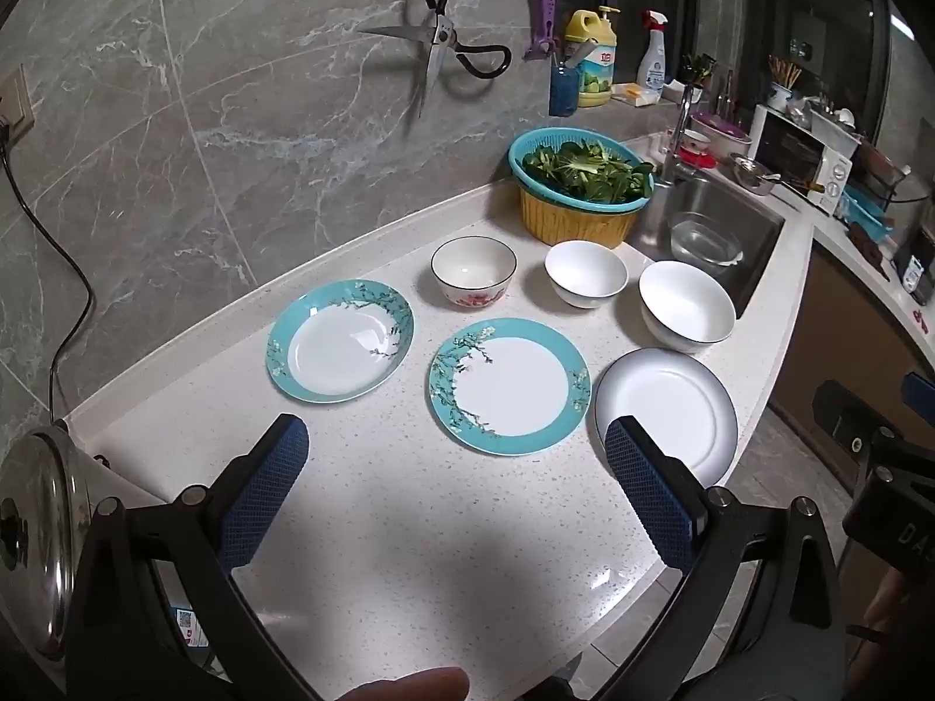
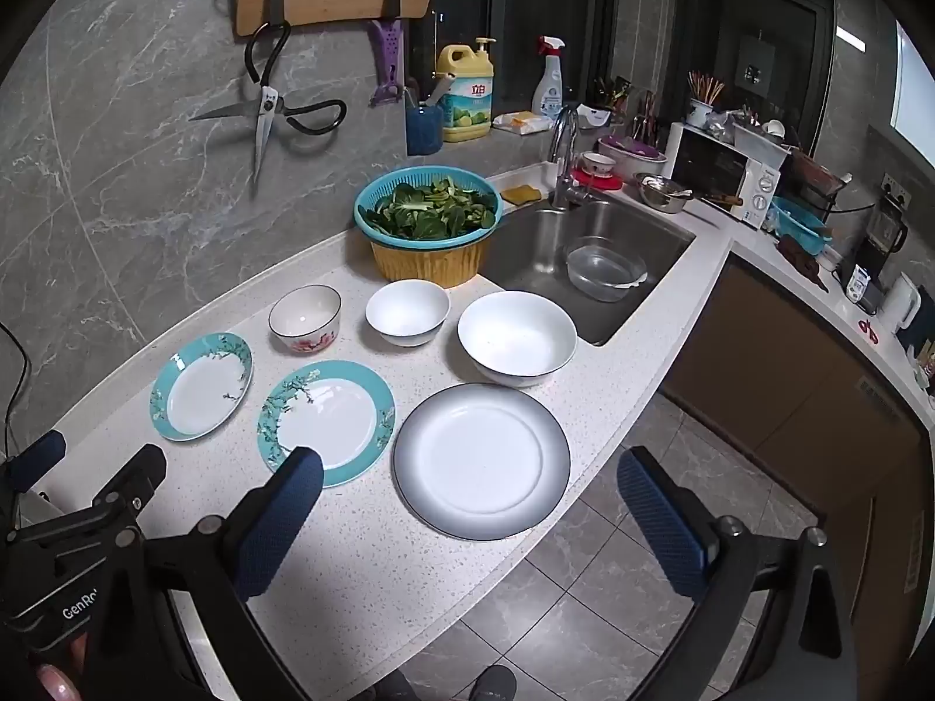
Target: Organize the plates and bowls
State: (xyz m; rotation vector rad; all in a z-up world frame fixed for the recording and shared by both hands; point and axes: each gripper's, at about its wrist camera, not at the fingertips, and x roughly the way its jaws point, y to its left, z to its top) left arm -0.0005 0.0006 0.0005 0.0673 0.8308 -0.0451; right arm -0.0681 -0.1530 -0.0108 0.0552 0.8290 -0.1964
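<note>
Three plates lie on the white counter: a small teal-rimmed deep plate (image 1: pixel 342 342) (image 2: pixel 201 387), a larger teal-rimmed plate (image 1: pixel 508 385) (image 2: pixel 326 422) and a grey-rimmed white plate (image 1: pixel 666 413) (image 2: pixel 481 461). Behind them stand a flowered bowl (image 1: pixel 473 271) (image 2: pixel 305 318), a small white bowl (image 1: pixel 586 273) (image 2: pixel 408 312) and a large white bowl (image 1: pixel 686 305) (image 2: pixel 517 337). My left gripper (image 1: pixel 456 444) is open and empty, above the counter in front of the plates. My right gripper (image 2: pixel 470 476) is open and empty, hovering near the grey-rimmed plate at the counter's front edge.
A teal colander of greens (image 1: pixel 581 175) (image 2: pixel 429 210) sits in a yellow basket beside the sink (image 2: pixel 584 245), which holds a clear bowl (image 2: pixel 605 269). Scissors (image 1: pixel 438 52) hang on the wall. A steel pot lid (image 1: pixel 35 537) is at the near left. Floor (image 2: pixel 584 613) lies below right.
</note>
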